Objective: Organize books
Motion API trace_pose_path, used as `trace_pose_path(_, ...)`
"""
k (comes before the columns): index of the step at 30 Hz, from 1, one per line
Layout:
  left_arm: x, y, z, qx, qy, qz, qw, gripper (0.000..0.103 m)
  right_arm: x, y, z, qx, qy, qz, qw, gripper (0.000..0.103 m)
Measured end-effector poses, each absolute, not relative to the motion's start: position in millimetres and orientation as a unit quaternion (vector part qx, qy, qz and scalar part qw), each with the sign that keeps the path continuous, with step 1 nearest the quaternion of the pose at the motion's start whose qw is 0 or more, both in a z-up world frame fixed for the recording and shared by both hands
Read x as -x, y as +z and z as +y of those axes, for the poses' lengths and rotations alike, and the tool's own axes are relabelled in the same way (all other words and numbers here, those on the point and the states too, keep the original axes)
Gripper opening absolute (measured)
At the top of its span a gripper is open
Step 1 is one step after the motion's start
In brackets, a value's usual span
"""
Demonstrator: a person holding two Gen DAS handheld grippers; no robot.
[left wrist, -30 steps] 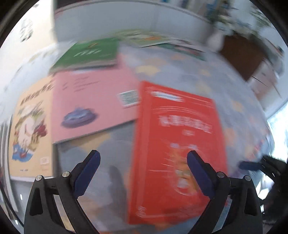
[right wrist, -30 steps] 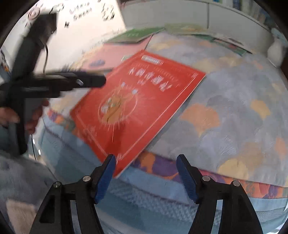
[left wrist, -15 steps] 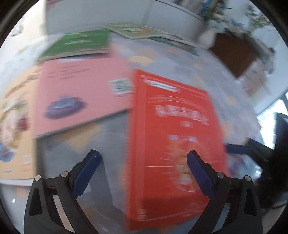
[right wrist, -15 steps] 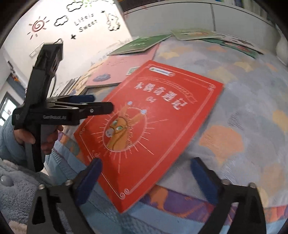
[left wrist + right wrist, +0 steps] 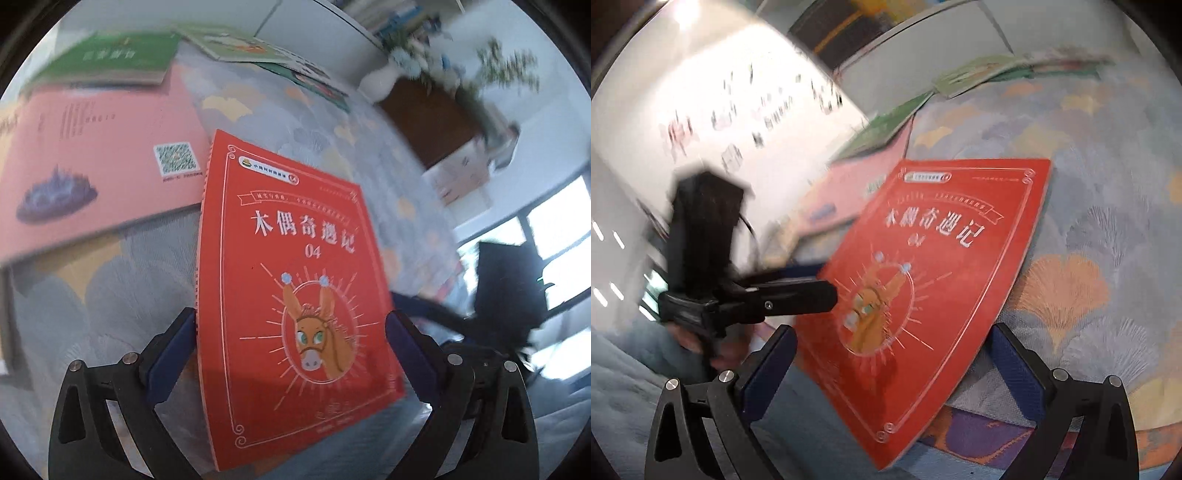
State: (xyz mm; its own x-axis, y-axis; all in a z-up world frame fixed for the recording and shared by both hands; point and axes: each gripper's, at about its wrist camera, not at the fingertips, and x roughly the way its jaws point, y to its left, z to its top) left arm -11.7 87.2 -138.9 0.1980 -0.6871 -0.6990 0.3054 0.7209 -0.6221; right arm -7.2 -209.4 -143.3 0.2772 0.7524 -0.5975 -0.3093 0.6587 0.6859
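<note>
Where tools gape, red book lies between.

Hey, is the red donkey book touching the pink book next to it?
Touching. In the left wrist view, the red book's top left corner overlaps the pink book's lower right edge, beside the QR code, lying on top of it.

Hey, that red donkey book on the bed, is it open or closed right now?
Closed. The red book lies flat on the bedspread with its whole front cover facing up, title and donkey showing, no pages spread.
</note>
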Motion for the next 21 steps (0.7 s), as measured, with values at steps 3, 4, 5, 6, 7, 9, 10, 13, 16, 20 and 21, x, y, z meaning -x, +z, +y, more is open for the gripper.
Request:
trace_pose_path(3,13,-138,84,0.177,-0.329,0.542,0.752,0.098,5,-144,-217,-0.261,0.356,0.482,0.757,0.103)
trace_pose_path(4,13,-138,81,0.170,-0.327,0.543,0.754,0.098,5,-144,-215,-0.256,0.355,0.485,0.757,0.103)
trace_pose_path(5,14,-137,78,0.162,-0.326,0.544,0.756,0.098,5,-144,-213,-0.252,0.354,0.486,0.758,0.103)
trace_pose_path(6,15,-137,76,0.159,-0.325,0.545,0.756,0.098,5,-144,-212,-0.252,0.354,0.487,0.758,0.103)
trace_pose_path(7,16,-137,75,0.157,-0.324,0.545,0.757,0.098,4,-145,-213,-0.257,0.356,0.485,0.757,0.103)
trace_pose_path(9,18,-136,72,0.144,-0.315,0.546,0.763,0.098,5,-144,-212,-0.254,0.353,0.486,0.758,0.102)
trace_pose_path(10,19,-134,67,0.128,-0.307,0.547,0.768,0.099,5,-144,-209,-0.245,0.349,0.490,0.760,0.102)
trace_pose_path(13,22,-133,58,0.093,-0.293,0.552,0.775,0.101,3,-142,-195,-0.188,0.326,0.499,0.781,0.103)
trace_pose_path(16,24,-135,54,0.071,-0.287,0.555,0.777,0.102,7,-137,-175,-0.100,0.306,0.507,0.800,0.103)
trace_pose_path(20,34,-138,35,-0.024,-0.250,0.549,0.797,0.102,12,-138,-155,-0.009,0.283,0.503,0.817,0.103)
trace_pose_path(21,38,-140,27,-0.063,-0.237,0.546,0.801,0.102,16,-140,-146,0.032,0.270,0.499,0.823,0.103)
